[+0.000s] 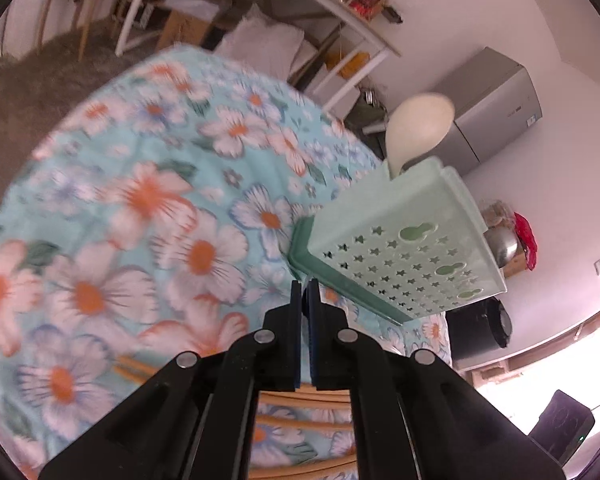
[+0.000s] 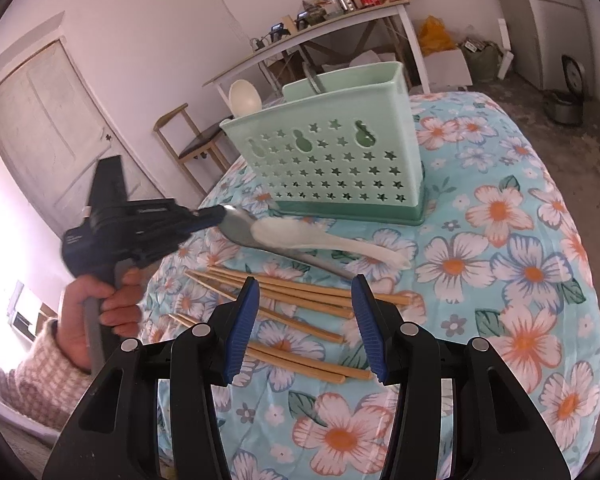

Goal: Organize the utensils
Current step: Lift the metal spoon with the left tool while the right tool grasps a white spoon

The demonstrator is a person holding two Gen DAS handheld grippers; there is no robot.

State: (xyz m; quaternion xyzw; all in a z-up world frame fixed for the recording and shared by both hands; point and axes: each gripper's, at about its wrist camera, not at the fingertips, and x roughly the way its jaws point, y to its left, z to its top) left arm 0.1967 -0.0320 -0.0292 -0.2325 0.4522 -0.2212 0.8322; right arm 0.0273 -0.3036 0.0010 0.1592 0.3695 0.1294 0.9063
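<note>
A mint-green utensil holder with star holes stands on the floral table; it also shows in the left wrist view. A white spoon stands in it, seen too in the left wrist view. My left gripper is shut on the bowl edge of a metal spoon, beside the holder's base. In its own view the left gripper is closed. A white ceramic spoon lies over the metal spoon. Several wooden chopsticks lie below. My right gripper is open above them.
The floral tablecloth covers the table, whose edge curves down at left and right. A wooden chair and a white desk with clutter stand behind. A grey fridge and a rice cooker are in the room.
</note>
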